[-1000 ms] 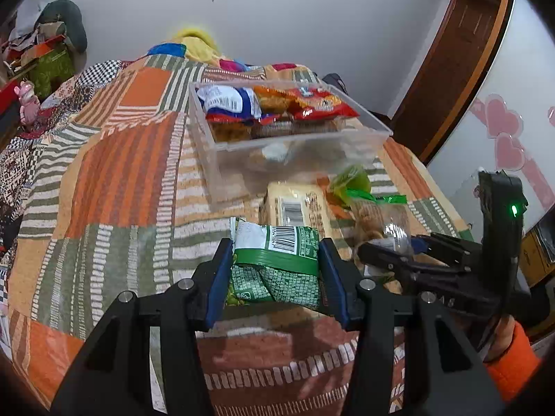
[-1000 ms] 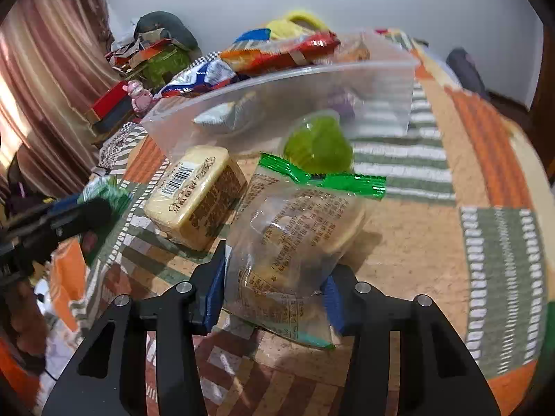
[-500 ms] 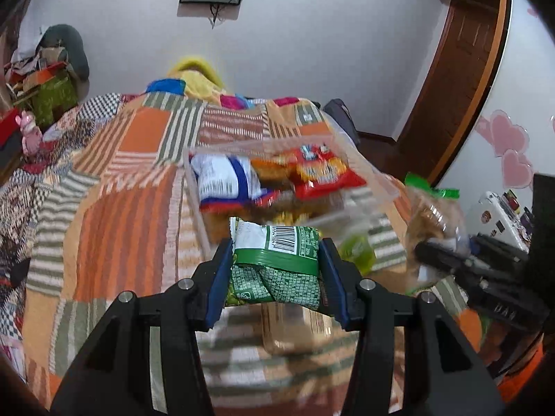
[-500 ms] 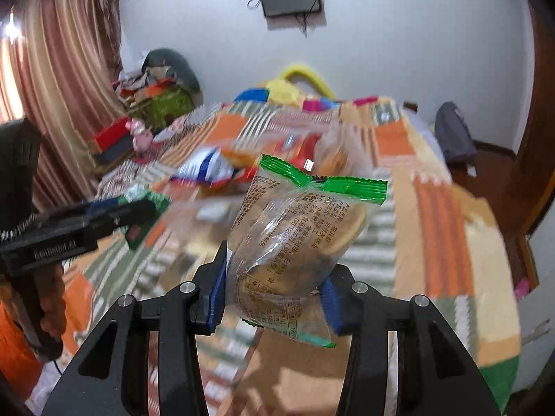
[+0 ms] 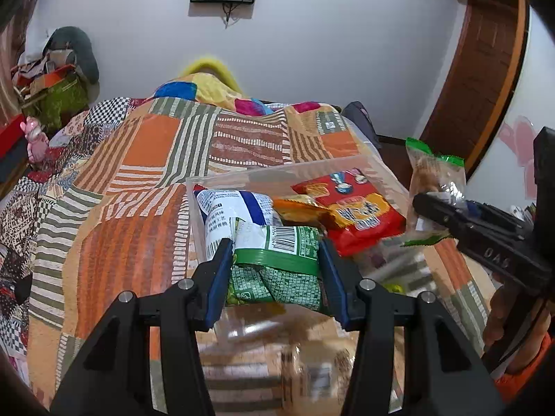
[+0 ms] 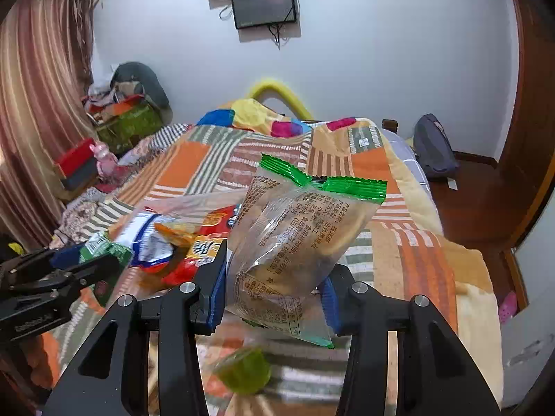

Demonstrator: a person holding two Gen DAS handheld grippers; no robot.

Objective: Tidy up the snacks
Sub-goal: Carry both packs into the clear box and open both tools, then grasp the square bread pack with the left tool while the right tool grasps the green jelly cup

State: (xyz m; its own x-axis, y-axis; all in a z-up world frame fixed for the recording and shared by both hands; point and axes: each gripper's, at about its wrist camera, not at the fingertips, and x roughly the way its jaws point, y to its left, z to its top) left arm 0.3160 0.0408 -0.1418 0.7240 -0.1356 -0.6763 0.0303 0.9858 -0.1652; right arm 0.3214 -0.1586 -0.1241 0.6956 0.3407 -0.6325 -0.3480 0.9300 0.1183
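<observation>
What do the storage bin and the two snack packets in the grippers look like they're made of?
Storage bin: looks like clear rigid plastic; the quilt shows through its walls. Green packet in the left gripper: opaque printed film, probably plastic, creased where pinched. Clear packet in the right gripper: glossy transparent film with a green crimped seal, its contents visible.

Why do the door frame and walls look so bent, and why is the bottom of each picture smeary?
Left wrist view: the fisheye lens bows the door frame; the green snack pack in the left gripper is sharp, the bed below blurred. Right wrist view: the curtain curves; the clear pastry bag in the right gripper is crisp, the green jelly cup smeared.
</observation>
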